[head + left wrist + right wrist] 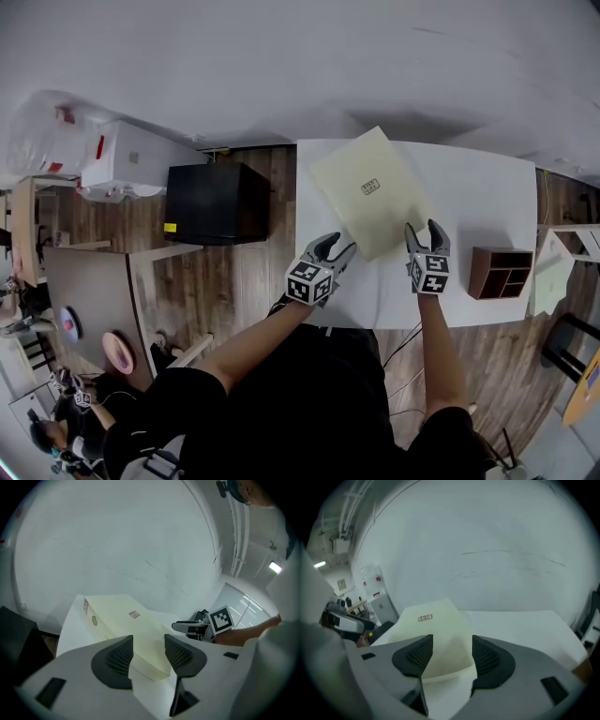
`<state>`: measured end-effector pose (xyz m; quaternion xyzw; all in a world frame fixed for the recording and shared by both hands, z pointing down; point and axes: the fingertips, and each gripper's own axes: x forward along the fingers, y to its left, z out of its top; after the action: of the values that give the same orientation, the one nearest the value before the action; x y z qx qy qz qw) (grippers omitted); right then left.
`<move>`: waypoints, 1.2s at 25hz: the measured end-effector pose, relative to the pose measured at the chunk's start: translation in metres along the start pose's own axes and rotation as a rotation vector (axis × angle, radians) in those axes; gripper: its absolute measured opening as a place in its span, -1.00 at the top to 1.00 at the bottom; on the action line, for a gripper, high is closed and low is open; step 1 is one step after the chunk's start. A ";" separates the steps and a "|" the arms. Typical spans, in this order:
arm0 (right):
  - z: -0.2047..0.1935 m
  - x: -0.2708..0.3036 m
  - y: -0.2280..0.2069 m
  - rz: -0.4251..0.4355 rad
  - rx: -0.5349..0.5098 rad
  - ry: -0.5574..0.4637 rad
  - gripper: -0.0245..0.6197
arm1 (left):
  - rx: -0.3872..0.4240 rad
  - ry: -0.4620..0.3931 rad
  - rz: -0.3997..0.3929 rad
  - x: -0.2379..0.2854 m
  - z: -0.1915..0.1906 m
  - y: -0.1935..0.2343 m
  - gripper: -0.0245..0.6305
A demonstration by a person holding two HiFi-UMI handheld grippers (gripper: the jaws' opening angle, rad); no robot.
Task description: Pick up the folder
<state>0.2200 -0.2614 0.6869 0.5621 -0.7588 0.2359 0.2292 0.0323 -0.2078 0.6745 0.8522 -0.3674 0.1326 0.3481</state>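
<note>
Head view: the cream folder [373, 192] lies flat and at an angle on the white table [478, 183], with a small label on its upper face. The left gripper [339, 248] is at the folder's near left edge, and the right gripper [424, 232] is at its near right edge.

Left gripper view: the jaws stand apart. The folder's near corner shows in the gap, and neither pad presses on it.

Right gripper view: the jaws stand wide apart, framing the folder's near edge, and grip nothing.

Task status: both grippers are positioned at the folder. Judged from these views, no grip is made and the folder is not yet lifted. The remaining steps are to close both sets of jaws on the edge and raise the folder off the table.
</note>
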 end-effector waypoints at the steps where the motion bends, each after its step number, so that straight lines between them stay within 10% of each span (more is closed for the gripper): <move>1: 0.000 0.006 -0.003 0.005 -0.049 0.011 0.15 | -0.008 0.012 -0.002 0.004 -0.003 0.003 0.31; 10: -0.009 0.050 -0.036 0.113 -0.018 0.131 0.00 | -0.198 0.054 0.013 0.035 -0.014 0.029 0.21; 30: -0.008 0.071 -0.034 0.299 -0.005 0.211 -0.04 | -0.255 0.108 0.046 0.047 -0.029 0.047 0.16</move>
<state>0.2351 -0.3182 0.7406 0.4146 -0.8062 0.3234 0.2713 0.0316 -0.2355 0.7419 0.7841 -0.3815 0.1384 0.4696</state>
